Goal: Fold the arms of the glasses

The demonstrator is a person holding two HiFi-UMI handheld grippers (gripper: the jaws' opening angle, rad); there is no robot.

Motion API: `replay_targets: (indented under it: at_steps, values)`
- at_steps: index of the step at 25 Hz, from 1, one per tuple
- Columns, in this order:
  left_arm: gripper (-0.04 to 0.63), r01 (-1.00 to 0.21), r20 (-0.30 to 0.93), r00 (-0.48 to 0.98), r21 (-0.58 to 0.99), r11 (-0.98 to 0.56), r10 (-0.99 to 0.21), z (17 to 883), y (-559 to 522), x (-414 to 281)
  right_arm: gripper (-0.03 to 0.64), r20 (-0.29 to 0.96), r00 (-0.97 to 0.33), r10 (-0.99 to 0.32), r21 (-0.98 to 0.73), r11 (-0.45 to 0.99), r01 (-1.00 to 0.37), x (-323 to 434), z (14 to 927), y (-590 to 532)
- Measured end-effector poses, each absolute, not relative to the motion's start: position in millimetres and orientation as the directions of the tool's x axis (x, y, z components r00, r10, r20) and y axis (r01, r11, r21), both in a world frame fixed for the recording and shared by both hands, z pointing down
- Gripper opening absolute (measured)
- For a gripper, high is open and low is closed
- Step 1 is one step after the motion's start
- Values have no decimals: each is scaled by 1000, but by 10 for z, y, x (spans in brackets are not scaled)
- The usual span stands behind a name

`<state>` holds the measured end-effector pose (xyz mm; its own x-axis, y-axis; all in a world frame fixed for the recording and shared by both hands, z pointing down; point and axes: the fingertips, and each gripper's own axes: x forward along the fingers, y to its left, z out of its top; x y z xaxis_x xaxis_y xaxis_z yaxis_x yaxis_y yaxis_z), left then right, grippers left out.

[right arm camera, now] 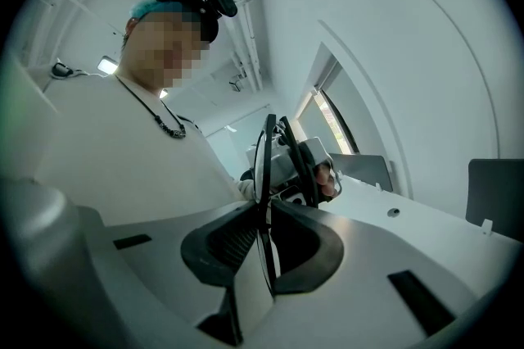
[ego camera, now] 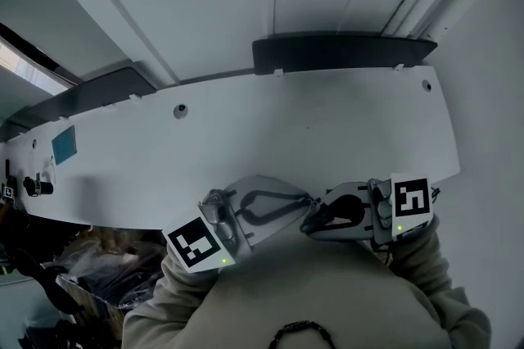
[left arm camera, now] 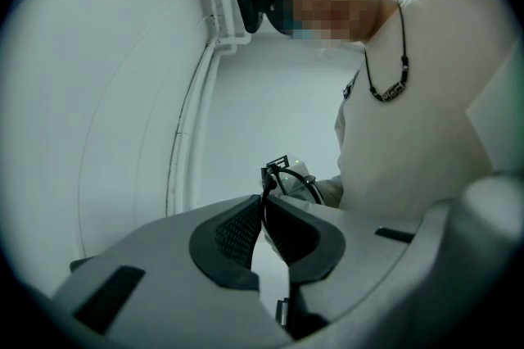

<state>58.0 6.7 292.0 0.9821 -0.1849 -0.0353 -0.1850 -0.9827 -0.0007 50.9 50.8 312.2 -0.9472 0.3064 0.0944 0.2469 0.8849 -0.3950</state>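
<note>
- a white table (ego camera: 327, 126) spans the head view, with a dark panel (ego camera: 344, 52) at its far edge.
- the person's pale top (ego camera: 311, 290) fills the near edge of that view; both grippers are held close to the chest, tips facing each other.
- the left gripper (left arm camera: 264, 208) has its jaws almost together, pinching a thin black part of the glasses (right arm camera: 264, 151).
- the right gripper (right arm camera: 266, 212) has its pads clamped on the glasses' dark rim, seen edge-on.
- the glasses hang between the two grippers, just in front of the chest.
</note>
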Motion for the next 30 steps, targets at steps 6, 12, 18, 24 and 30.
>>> replay_targets:
  at_steps: [6, 12, 18, 24, 30]
  values:
    - [108, -432, -111, 895, 36, -901, -433, 2896, -305, 334, 66, 134, -963, 234, -390, 906, 166, 619, 3214, 238]
    - [109, -522, -127, 837, 109, -846, -533, 2987, -339, 5, 64, 236, -959, 158, -372, 926, 61, 728, 3396, 3]
    - [84, -554, -126, 813, 139, -821, -569, 3071, -390, -110, 66, 511, -856, 80, -295, 951, -87, 856, 4010, -409]
    - [63, -599, -100, 775, 199, -776, -624, 3323, -312, -288, 66, 750, -658, 71, -210, 968, -135, 974, 4772, -558]
    - [34, -646, -87, 723, 265, -716, -685, 3498, -199, -533, 66, 854, -512, 93, -164, 982, -95, 846, 5489, -696]
